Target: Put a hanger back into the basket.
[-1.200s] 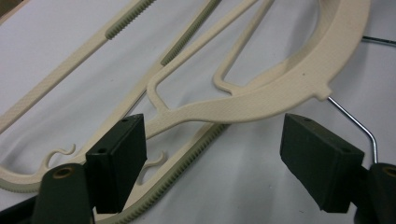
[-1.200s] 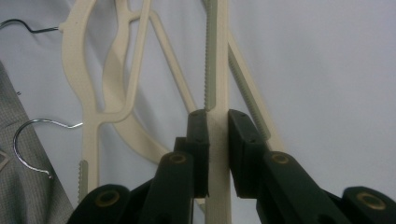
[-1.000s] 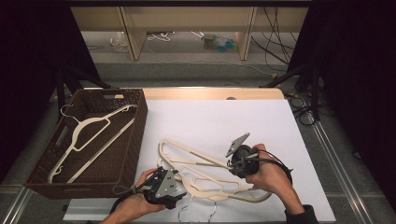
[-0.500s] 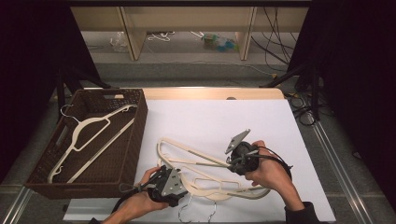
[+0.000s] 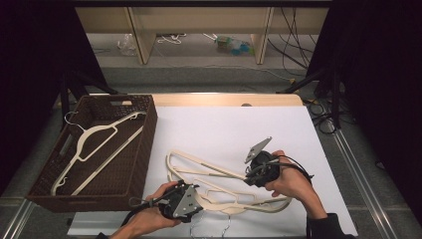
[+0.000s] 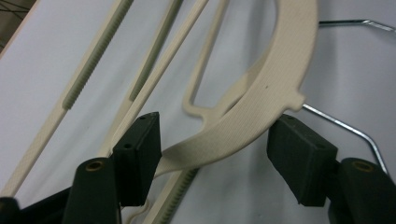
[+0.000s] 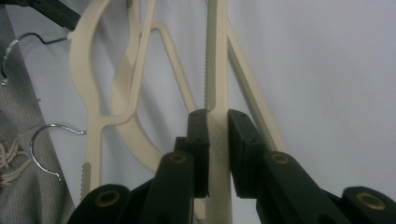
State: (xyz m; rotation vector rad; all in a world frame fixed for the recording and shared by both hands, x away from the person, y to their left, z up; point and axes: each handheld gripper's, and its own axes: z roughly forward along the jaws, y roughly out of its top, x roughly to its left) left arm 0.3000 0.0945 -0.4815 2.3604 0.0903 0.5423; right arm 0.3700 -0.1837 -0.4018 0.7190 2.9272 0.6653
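White sheet covers the table (image 5: 224, 124), dark curtains either side, shelving and loose cables beyond the far edge. Wicker basket (image 5: 142, 149) sits at the table's left with one cream hanger (image 5: 94, 149) already lying in it, so sorting into the basket looks like the job.

Tangle of cream hangers (image 5: 214, 184) lies on the sheet near the front edge, between the two hands, hooks pointing toward the person.

Right gripper (image 7: 217, 121): jaws pinched narrow on a straight hanger bar (image 7: 217, 70), pads pressing both sides. Probably holding that one steady while the other is worked free.

Left gripper (image 6: 215, 144): jaws have just been closing and stand apart around the curved shoulder of a hanger (image 6: 261, 107); left pad touches or nearly touches it, right pad clear. No grip yet. Wire hook (image 6: 345, 128) sits just beside the right pad and could snag.

Room: open sheet beyond the tangle; basket wall close to the left hand, so a lift must clear its rim. Front edge near.
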